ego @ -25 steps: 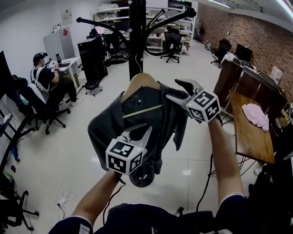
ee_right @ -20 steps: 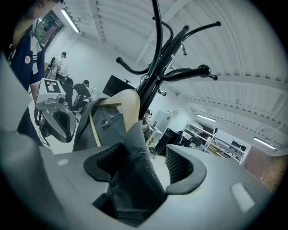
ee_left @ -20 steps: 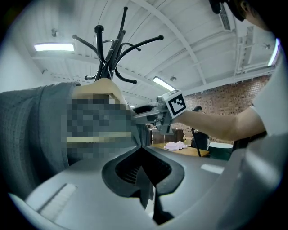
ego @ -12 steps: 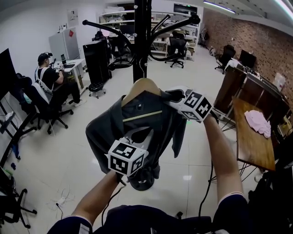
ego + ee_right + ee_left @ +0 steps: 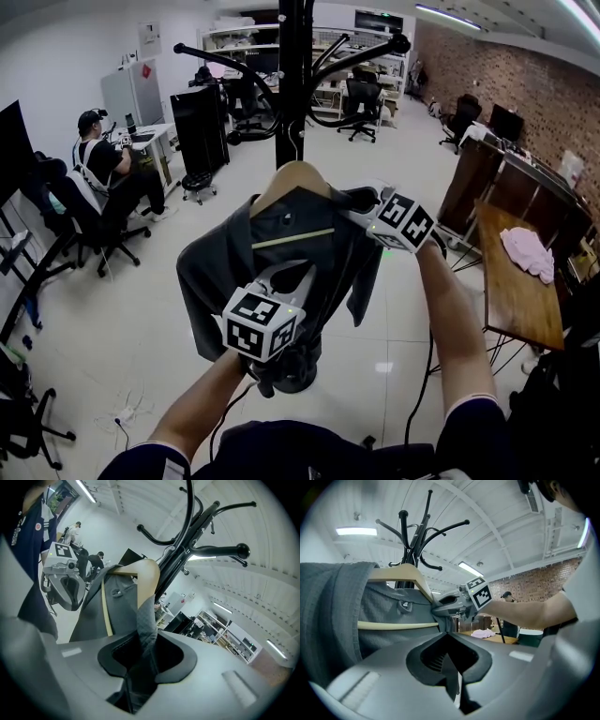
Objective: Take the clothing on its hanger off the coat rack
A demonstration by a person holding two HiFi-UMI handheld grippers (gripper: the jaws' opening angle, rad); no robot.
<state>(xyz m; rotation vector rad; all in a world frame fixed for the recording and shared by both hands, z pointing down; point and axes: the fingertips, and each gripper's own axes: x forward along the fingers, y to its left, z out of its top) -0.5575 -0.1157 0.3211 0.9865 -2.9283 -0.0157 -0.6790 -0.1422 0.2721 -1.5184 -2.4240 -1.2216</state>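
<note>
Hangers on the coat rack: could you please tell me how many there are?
1: a wooden hanger against the pole of the coat rack, carrying the dark grey garment. The other hooks in view are bare; the pole's far side is hidden.

Quick tally from what I can see: one black coat rack (image 5: 291, 84), one wooden hanger (image 5: 298, 173), one dark grey jacket (image 5: 225, 267), one wooden desk (image 5: 502, 305), and one pink cloth (image 5: 530, 253) on that desk.
</note>
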